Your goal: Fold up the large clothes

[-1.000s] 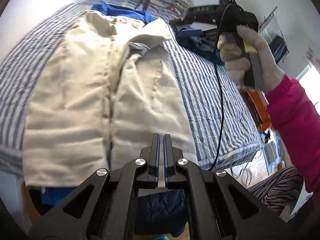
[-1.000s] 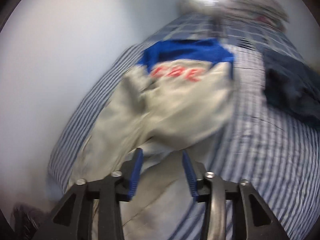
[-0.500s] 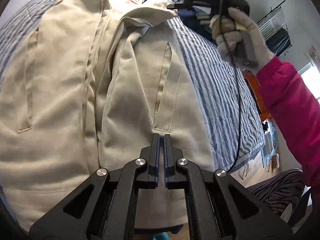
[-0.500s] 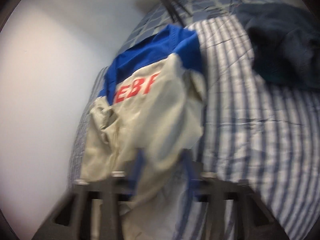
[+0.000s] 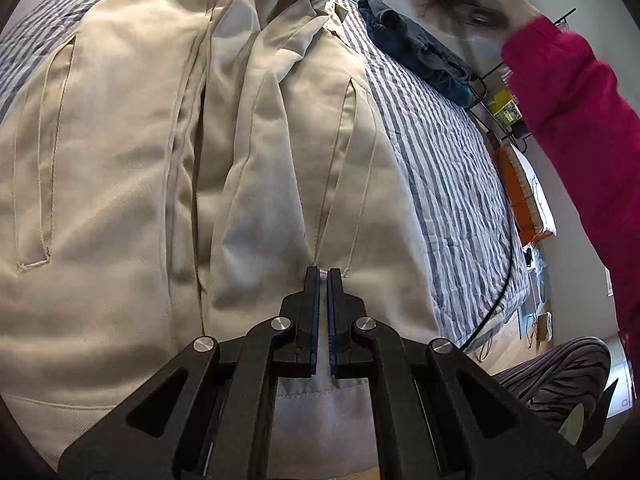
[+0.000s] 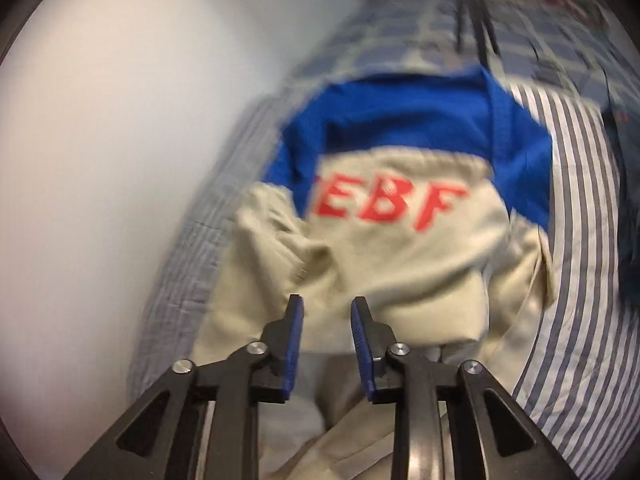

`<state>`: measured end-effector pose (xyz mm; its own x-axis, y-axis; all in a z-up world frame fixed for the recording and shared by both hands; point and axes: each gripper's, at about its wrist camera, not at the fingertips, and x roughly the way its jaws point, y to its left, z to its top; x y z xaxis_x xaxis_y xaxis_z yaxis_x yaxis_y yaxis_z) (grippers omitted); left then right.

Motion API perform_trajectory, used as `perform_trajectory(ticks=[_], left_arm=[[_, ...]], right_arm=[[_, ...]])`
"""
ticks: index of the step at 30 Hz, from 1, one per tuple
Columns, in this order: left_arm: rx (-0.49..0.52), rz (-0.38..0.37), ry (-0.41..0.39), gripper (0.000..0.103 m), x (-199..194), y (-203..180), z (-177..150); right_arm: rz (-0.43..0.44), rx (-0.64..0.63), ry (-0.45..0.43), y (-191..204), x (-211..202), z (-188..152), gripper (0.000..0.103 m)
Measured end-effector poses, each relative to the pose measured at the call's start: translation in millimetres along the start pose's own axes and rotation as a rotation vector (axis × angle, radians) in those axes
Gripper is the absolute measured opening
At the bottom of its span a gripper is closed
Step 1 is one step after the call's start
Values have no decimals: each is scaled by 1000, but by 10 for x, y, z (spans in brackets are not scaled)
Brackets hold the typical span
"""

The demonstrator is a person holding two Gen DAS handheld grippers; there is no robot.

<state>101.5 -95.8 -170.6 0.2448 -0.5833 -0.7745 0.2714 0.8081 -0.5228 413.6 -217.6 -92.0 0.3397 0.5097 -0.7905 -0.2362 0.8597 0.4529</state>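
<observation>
A large beige jacket [image 5: 248, 152] lies front-up on a striped bed [image 5: 440, 168], its front seam and two slit pockets in view. My left gripper [image 5: 323, 272] is shut with nothing between its pads, low over the jacket's lower right panel near the hem. In the right wrist view the jacket's far end [image 6: 392, 256] shows beige cloth with red letters "EBF" and a blue yoke [image 6: 400, 116]. My right gripper [image 6: 326, 304] is open and empty, just above the beige cloth. The right hand in a pink sleeve [image 5: 580, 120] is blurred at the top right.
A dark blue garment [image 5: 416, 48] lies on the bed to the right of the jacket. A white wall [image 6: 120, 140] runs along the bed's left side. A wire rack and an orange box [image 5: 520, 184] stand beyond the bed's right edge. A black cable [image 5: 504, 280] hangs there.
My left gripper has moved forward and lower over the jacket, still shut. My right gripper has swung toward the lettered far end of the jacket, still open.
</observation>
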Motion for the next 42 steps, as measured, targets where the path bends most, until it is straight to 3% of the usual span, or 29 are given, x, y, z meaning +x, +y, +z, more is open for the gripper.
perform_trajectory(ticks=[5,9,12,14,15,16,18,23,28,33,39,42], left_arm=[[-18,-12,0,1,-17,36,-4],[-14,-11,0,1,-23,48,0],[-9,-5,1,1,-17,33,1],[-5,-2,3,1,-14,27,0],[-4,-2,4,1,-10,15,4],[-5,-4,4,1,-7,17,5],[-4,-9,4,1,-6,19,4],[1,-9,5,1,14,21,8],[8,-5,6,1,34,26,1],[19,0,7,1,25,25,-2],[0,-28,-2,1,-59,38,-27],[3,-32,-15,1,-160,14,-52]], right_arm=[[-152,-62,-30,-247,-293,-149,34],[-207,-53,5,-463,-156,-296,41],[-249,-63,16,-517,34,-289,41],[-264,-63,10,-500,91,-244,34],[-264,-58,6,-485,97,-205,12],[-261,-42,-3,-473,61,-158,6],[-226,-10,-46,-439,-66,-99,5],[-185,44,-67,-287,-79,164,4],[-236,-7,4,-75,587,304,4],[-314,-56,103,-70,1195,168,8],[-147,-26,-3,-46,634,65,16],[-122,-68,-18,69,362,-175,16]])
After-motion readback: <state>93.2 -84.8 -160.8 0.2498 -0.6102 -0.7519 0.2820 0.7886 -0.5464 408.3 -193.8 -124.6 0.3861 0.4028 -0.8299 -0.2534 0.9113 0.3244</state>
